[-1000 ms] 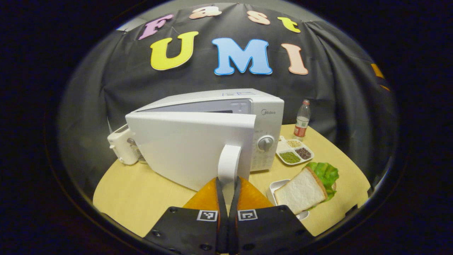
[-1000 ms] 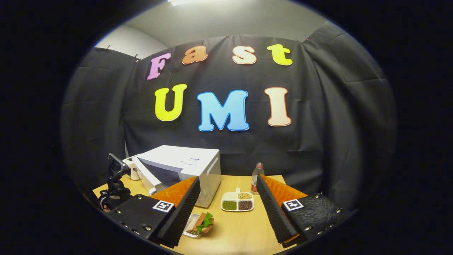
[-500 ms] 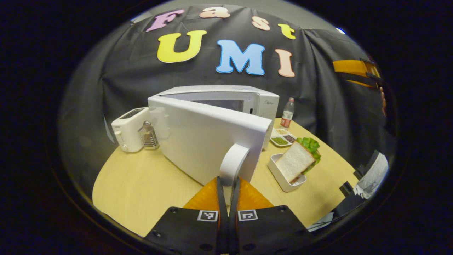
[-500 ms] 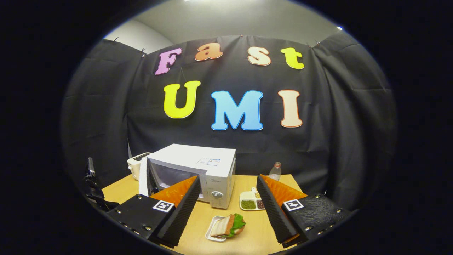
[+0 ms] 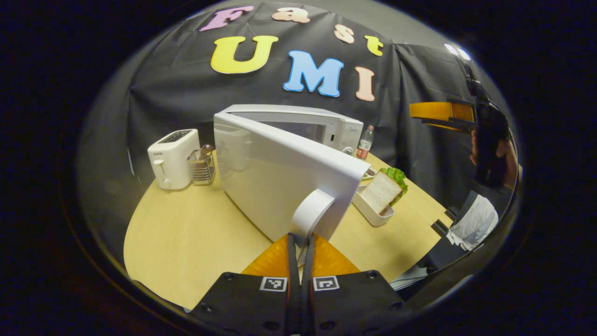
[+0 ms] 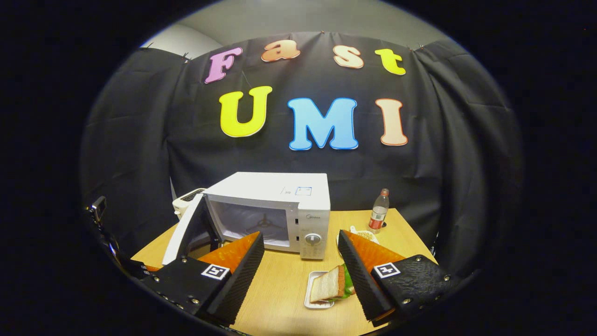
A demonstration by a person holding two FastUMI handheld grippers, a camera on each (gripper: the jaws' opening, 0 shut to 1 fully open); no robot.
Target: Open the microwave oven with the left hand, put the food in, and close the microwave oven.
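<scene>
Door [image 5: 280, 182] swung wider vs 1 s ago; microwave [image 6: 280, 210] cavity now exposed. Sandwich [image 6: 329, 287] in tray, table [image 6: 280, 294], 5 o'clock of oven. Left gripper [image 5: 300, 242] clenched on handle [image 5: 310, 212]. Right gripper [image 6: 301, 266] fingers apart, empty; loading next.

White microwave [image 6: 280, 205] door [image 5: 280, 179] swung open; sandwich [image 6: 329, 284] in tray outside.

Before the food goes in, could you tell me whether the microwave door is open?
Open: the door stands swung out from the microwave, baring the cavity; the left gripper clamps its handle.
</scene>
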